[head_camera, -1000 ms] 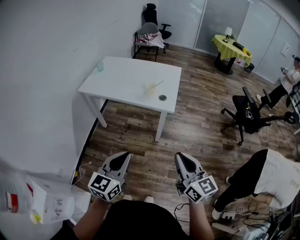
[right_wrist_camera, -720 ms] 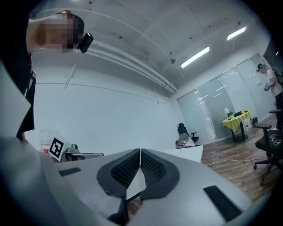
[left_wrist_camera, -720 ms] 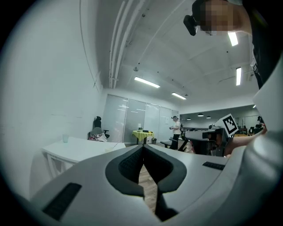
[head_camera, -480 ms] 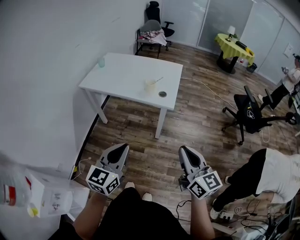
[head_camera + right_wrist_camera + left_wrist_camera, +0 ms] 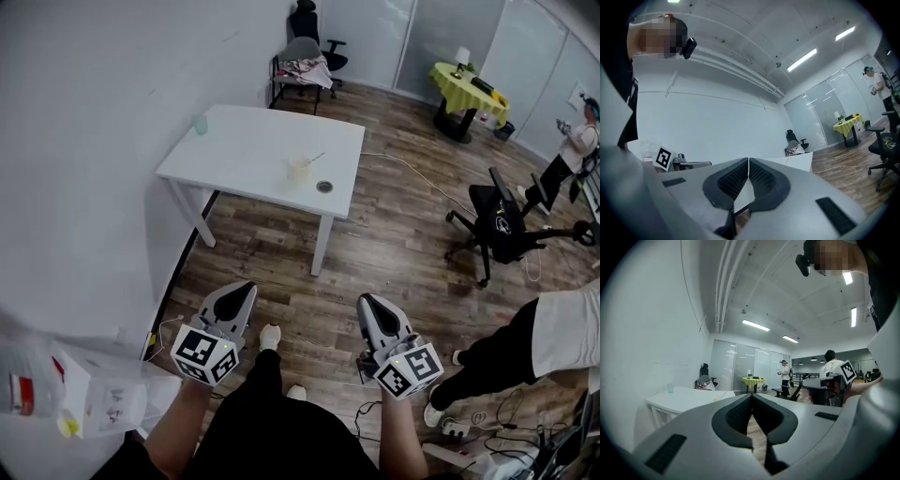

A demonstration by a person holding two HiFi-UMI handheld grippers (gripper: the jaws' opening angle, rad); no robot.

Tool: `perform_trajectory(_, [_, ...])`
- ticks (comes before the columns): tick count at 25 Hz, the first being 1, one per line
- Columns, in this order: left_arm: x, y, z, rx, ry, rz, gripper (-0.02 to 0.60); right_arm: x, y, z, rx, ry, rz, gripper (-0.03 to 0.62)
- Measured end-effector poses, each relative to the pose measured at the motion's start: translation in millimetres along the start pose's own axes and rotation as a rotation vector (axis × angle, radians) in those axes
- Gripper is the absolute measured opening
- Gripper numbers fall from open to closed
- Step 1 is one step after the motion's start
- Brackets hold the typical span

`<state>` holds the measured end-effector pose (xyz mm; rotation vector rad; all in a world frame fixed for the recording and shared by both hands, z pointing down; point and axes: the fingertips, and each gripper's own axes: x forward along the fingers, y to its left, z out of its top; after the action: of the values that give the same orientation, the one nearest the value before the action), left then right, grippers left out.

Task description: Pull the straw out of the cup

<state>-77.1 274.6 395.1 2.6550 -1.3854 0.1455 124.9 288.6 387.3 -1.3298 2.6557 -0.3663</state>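
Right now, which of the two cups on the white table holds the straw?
The pale cup toward the table's near right corner, its straw leaning out; the greenish cup by the wall has none.

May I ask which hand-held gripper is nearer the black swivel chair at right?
Right: the right hand-held gripper is below-left of the black swivel chair, the left hand-held gripper farther left.

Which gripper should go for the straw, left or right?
Right, marginally. The left gripper and right gripper both hang far from the table, jaws shut and empty. The cup sits roughly midway ahead, but its straw leans toward the right.
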Motion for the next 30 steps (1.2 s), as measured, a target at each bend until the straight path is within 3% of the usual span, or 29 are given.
perform_trajectory(11, [36.3,39.7,-3.7,-0.016,0.008,-0.033,0.014,46.4,-15.9,-2.8,-0.01,0.015,-0.014,0.023])
perform_trajectory(30, [133.4,151.2,-1.3,-0.077,0.033,-0.101,0.014,183.7,-59.3,7.5,-0.032,0.056,-0.056,0.023])
